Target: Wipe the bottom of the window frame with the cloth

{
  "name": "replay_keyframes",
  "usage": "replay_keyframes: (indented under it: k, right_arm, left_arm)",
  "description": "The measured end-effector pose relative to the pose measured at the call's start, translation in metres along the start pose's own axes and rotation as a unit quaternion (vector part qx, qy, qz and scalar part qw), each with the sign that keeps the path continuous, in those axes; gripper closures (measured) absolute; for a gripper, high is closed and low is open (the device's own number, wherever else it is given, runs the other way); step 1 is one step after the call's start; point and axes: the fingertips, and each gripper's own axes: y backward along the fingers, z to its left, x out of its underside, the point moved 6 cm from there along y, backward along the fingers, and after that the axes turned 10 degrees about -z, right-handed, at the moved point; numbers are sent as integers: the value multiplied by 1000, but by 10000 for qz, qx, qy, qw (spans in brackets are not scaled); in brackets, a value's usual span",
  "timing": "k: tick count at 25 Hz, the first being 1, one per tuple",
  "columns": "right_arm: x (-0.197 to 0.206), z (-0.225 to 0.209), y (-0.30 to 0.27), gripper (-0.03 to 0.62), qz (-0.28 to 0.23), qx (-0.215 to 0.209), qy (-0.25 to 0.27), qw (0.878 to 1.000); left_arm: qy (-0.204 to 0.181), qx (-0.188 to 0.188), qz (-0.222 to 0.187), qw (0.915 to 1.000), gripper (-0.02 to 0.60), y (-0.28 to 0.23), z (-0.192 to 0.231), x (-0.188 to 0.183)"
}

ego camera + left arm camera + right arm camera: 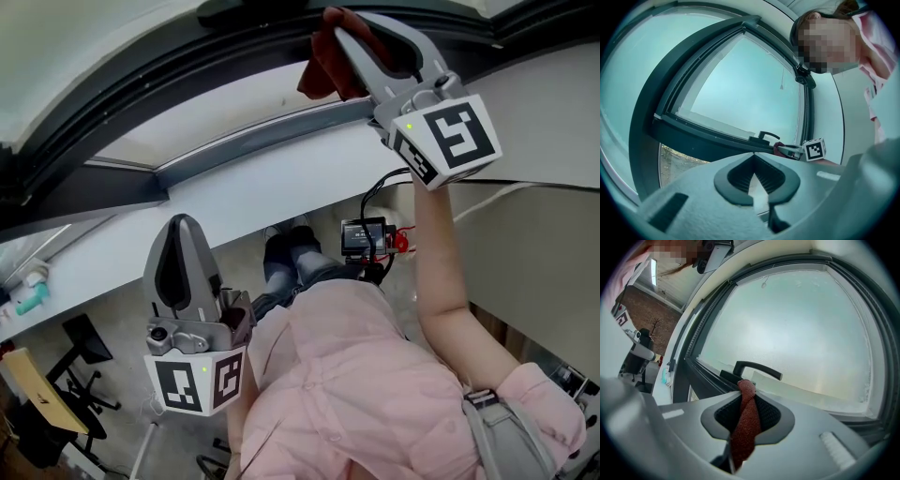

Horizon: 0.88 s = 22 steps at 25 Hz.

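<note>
Reaching up to a dark window frame (112, 178) with a red cloth (323, 61) in one gripper.

At lower left, a chair (86, 373) stands on the pale floor and a teal bottle (33, 298) sits on the white sill (281, 183). The left gripper (183, 225) hangs below the sill with its jaws together and nothing between them. The frame's bottom rail runs across above it, under frosted glass (787, 324). At upper right, the right gripper (345, 26) is clamped on the cloth, whose free end lies at that rail, just beside the black handle (757, 370). Whether it touches the rail cannot be told.
</note>
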Motion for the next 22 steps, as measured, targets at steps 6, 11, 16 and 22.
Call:
replay_keyframes:
  k: [6,11,16,22]
  right_arm:
    - [-1,1,1,526,17,81,51,10000]
    - [0,2,1,526,76,57,88,9999]
    - [-1,2,0,526,40,44,20,10000]
    - [-2,2,-2,526,-188,91,-39,9998]
  left_arm:
    - [-62,-126,-38,9999,583,9,9,-3]
    - [-127,-70,-111,9998,583,6,9,-7]
    - [-52,161,-146,9998,583,-6,-1,-5]
    - [-94,351,-201,9991,583,-17,-13,-6]
